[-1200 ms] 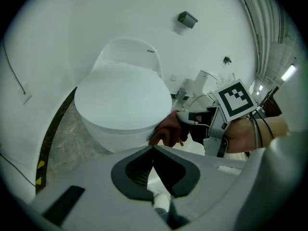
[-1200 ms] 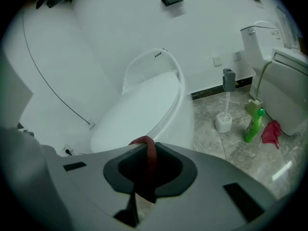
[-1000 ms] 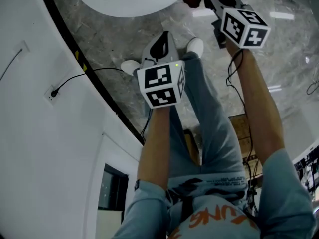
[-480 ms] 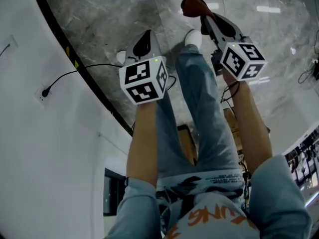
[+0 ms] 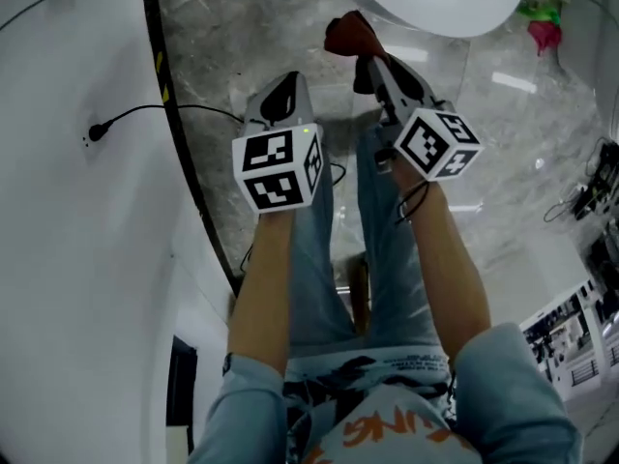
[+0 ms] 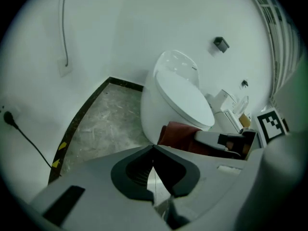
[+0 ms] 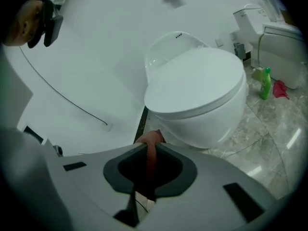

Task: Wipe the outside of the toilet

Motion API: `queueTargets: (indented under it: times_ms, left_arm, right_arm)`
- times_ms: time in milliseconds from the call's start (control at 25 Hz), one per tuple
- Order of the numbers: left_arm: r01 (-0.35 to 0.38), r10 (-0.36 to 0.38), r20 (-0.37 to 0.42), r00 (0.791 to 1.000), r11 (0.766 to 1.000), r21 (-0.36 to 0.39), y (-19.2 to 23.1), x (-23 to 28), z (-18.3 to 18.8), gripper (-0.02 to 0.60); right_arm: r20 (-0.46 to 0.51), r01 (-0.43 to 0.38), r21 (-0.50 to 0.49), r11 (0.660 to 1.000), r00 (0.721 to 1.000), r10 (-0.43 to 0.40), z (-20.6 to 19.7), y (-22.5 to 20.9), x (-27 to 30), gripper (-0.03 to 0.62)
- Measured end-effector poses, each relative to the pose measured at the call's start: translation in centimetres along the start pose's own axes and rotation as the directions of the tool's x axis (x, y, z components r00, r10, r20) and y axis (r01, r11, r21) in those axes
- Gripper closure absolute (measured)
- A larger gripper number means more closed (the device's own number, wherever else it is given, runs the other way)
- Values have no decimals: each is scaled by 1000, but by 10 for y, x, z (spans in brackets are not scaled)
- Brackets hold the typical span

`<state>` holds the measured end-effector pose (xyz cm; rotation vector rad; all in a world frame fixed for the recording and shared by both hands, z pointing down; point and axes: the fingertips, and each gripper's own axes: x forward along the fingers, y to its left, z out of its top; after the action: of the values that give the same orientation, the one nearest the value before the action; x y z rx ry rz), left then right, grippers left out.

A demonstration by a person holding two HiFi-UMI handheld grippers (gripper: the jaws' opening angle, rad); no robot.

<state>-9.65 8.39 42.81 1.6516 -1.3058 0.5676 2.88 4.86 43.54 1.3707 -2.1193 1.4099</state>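
Just ahead of the right gripper [image 7: 150, 147]: glossy white toilet [image 7: 202, 105], rounded bowl, lid down. Its jaws are clamped on a crumpled dark-red cloth [image 5: 346, 35] near the bowl. Left gripper [image 6: 154, 148] alongside, jaws together, empty, over grey veined stone floor [image 6: 106, 124].

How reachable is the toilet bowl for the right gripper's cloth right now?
Probably yes: the right gripper, shut on the red cloth, points straight at the toilet bowl, close by, with nothing visible between them.

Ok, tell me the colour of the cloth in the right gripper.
Dark red cloth, clearest in the head view.
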Motion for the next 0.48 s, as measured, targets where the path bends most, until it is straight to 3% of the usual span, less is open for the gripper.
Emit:
queueTargets:
  times_ms: [160,360,480]
  left_arm:
    - [24,-23,13,1000,997,-77,27,1,5,586]
    - [96,-96,-3,995,995,-19,44,12,16,586]
    - [97,-97,-24,995,995,-7,65,16,16,586]
  right_arm:
    - [37,9,9,1000,999,-10,4,19,48,557]
    - [93,43,47,998,994,-48,8,30,103,557]
    - [112,64,115,991,991,-77,5,27,121,557]
